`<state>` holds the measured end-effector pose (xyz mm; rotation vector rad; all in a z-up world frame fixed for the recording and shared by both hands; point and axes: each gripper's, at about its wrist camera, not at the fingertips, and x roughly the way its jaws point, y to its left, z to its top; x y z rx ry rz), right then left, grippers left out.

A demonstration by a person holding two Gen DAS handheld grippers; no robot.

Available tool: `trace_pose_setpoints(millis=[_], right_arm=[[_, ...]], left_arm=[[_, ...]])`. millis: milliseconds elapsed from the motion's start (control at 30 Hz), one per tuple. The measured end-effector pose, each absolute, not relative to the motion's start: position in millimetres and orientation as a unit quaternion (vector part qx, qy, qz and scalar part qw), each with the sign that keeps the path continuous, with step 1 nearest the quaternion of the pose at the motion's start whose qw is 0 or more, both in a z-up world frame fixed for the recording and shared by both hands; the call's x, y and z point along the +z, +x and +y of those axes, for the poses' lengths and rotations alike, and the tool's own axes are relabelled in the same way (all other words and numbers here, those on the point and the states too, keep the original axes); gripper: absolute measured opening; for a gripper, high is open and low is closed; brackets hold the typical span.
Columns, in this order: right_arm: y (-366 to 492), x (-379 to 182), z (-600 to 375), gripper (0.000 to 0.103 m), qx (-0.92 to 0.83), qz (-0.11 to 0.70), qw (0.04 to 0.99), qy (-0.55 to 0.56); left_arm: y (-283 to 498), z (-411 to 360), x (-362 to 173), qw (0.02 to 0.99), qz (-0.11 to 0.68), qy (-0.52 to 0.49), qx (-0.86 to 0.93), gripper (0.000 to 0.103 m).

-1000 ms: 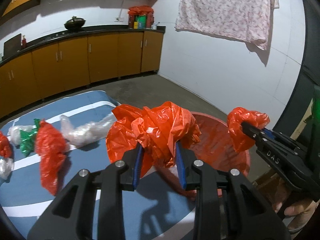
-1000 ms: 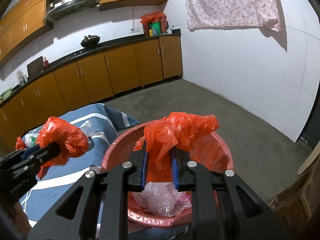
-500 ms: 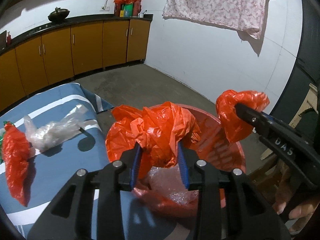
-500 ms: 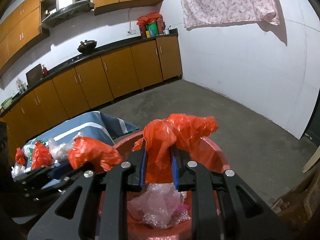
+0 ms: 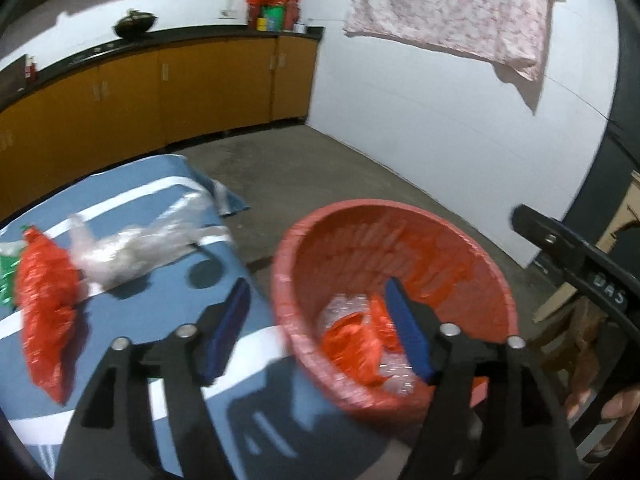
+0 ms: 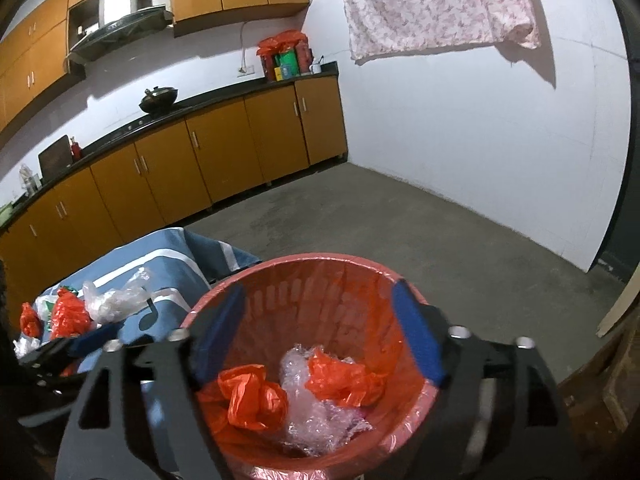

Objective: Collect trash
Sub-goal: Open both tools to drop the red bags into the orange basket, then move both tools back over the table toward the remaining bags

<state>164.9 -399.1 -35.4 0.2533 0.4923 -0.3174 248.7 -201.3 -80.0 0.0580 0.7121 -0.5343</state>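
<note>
Both grippers hang over a red plastic basket [image 6: 320, 261] [image 5: 280, 264], and both sets of jaws are opening. My right gripper [image 6: 318, 320] is open above the basket's middle, with nothing between its blue pads. My left gripper [image 5: 316, 320] is open over the basket's left rim, also with nothing in it. Two crumpled orange bags [image 6: 252, 396] [image 6: 344, 376] lie inside the basket on clear plastic wrap [image 6: 308, 412]. On the blue striped tablecloth [image 5: 132, 364] lie a red bag [image 5: 44, 304], a clear plastic bag [image 5: 132, 248] and a green scrap [image 5: 6, 280].
One of the right gripper's fingers [image 5: 560, 248] and a hand [image 5: 616, 404] show at the left wrist view's right edge. Orange cabinets [image 6: 220, 152] line the far wall. A floral cloth [image 6: 436, 4] hangs on the white wall. Bare concrete floor [image 6: 400, 232] lies beyond the basket.
Both grippers have opened, and the orange bags they held now lie in the basket. The left gripper moved down and to the right, to the basket's rim.
</note>
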Motion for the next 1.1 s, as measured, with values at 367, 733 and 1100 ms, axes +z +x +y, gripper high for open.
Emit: trace_pose_setpoints(millis=[367, 733, 1100], right_arm=[[175, -37, -348, 0.096, -0.116, 0.252, 0.956, 0.095], [199, -39, -250, 0.096, -0.011, 0.274, 0.96, 0.059], [247, -50, -133, 0.093, 0.078, 0.308, 0.948, 0.037]], left_arm=[[223, -93, -70, 0.938, 0.319, 0.023, -0.135, 0.095], [203, 35, -73, 0.949, 0.316, 0.006, 0.003, 0.095], [194, 147, -73, 0.946, 0.302, -0.026, 0.115, 0.095]])
